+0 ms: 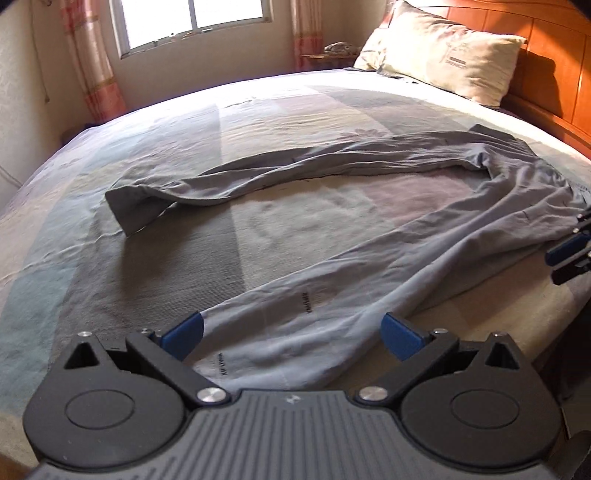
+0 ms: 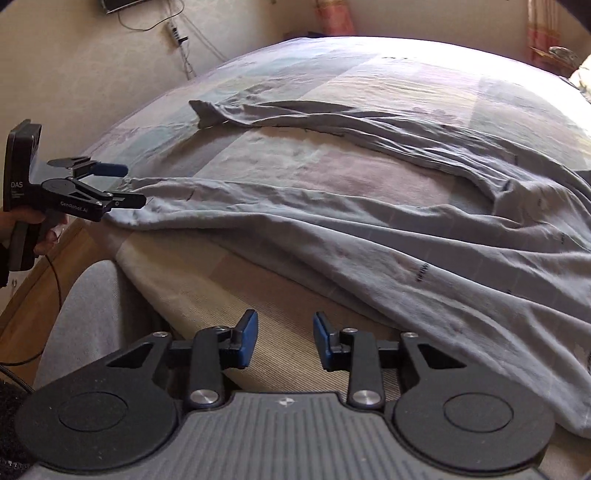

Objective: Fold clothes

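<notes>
A grey long-sleeved garment point(image 1: 388, 236) lies spread on the bed in a V shape, one sleeve stretching to the far left, the other end toward me. My left gripper point(image 1: 291, 334) is open with its blue pads straddling the near end of the garment. In the right wrist view the left gripper point(image 2: 125, 186) sits at that same cloth end. My right gripper point(image 2: 284, 341) is open and empty above the bed's front edge, just short of the garment point(image 2: 369, 229). It also shows at the right edge of the left wrist view point(image 1: 570, 254).
The bed point(image 1: 110, 221) has a pastel patchwork sheet. A pillow point(image 1: 443, 55) leans on the orange wooden headboard point(image 1: 554, 74) at the back right. A window point(image 1: 192, 22) with curtains is behind. A grey chair back point(image 2: 85, 314) stands beside the bed.
</notes>
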Available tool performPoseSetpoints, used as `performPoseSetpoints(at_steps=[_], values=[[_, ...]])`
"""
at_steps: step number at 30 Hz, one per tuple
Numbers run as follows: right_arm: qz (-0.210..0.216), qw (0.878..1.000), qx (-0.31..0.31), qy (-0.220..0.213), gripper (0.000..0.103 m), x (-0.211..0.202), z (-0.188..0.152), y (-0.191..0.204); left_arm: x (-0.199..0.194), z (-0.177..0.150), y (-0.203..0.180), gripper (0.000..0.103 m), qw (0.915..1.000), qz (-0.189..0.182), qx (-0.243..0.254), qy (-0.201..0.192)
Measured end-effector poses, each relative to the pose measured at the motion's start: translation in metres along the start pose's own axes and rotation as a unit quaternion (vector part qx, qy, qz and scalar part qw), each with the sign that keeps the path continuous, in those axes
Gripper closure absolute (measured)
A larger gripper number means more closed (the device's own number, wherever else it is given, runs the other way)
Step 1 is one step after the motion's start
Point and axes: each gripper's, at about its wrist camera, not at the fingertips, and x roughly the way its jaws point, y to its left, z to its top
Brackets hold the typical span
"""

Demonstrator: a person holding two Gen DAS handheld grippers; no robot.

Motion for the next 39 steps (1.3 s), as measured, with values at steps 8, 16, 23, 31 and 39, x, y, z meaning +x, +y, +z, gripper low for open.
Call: performPoseSetpoints(at_steps=[8,16,23,31,39], values=[[-0.052,0.976,-0.210,0.035,0.072,0.048,0.018,0.033,-0.003,-0.001,-0.031,0.001,0.9974,0.006,0.072,0.008],[-0.071,0.934,-0.345,0.059,0.101,0.064,0.019,0.043,-0.006,-0.011,-0.025,0.001,0.9977,0.016,0.064,0.018],[0.020,0.934,-0.339,0.109,0.101,0.036,0.020,0.051,-0.017,-0.017,-0.023,0.001,0.9967,0.025,0.075,0.016],[0.052,0.946,-0.290,0.137,0.091,0.022,0.010,0.040,-0.018,-0.018,-0.018,0.001,0.9966,0.033,0.072,0.022],[0.058,0.958,-0.272,0.075,0.090,0.020,0.022,0.058,-0.024,-0.031,0.010,0.001,0.9971,0.057,0.031,0.040]])
